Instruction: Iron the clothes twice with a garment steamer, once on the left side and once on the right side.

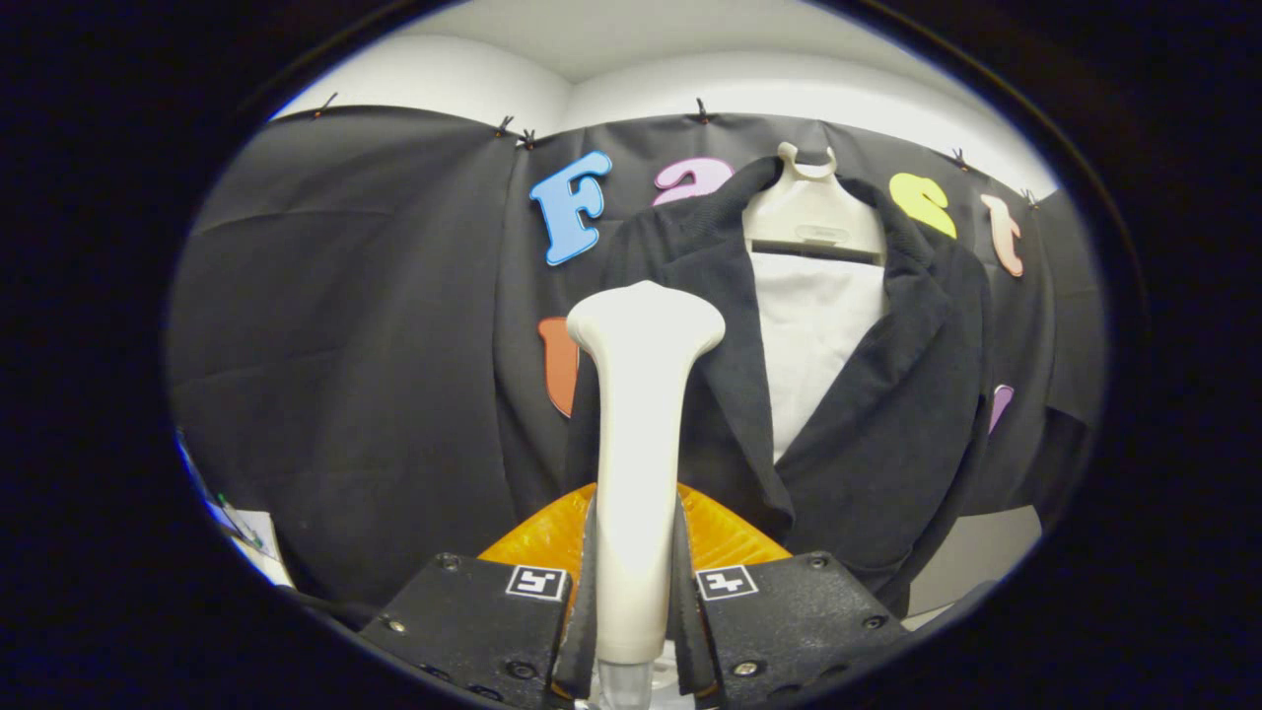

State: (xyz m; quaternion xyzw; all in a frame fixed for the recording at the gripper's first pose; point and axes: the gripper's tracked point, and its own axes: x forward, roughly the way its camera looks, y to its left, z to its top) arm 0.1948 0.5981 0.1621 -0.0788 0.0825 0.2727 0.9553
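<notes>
A cream garment steamer (639,434) stands upright between my fingers, and my gripper (633,582) is shut on its handle. Its wide head rests against the left lapel of a black jacket (877,434). The jacket hangs just beyond the fingers on a cream hanger (812,219), open at the front over a white panel (814,335). The jacket's lower left part is hidden behind the steamer and the gripper.
An orange ribbed piece (725,537) shows just above the gripper body, behind the steamer's handle. Black cloth (345,375) covers the wall behind the jacket. Some papers (251,537) lie low to the left. A pale wall strip (976,557) shows under the jacket's right hem.
</notes>
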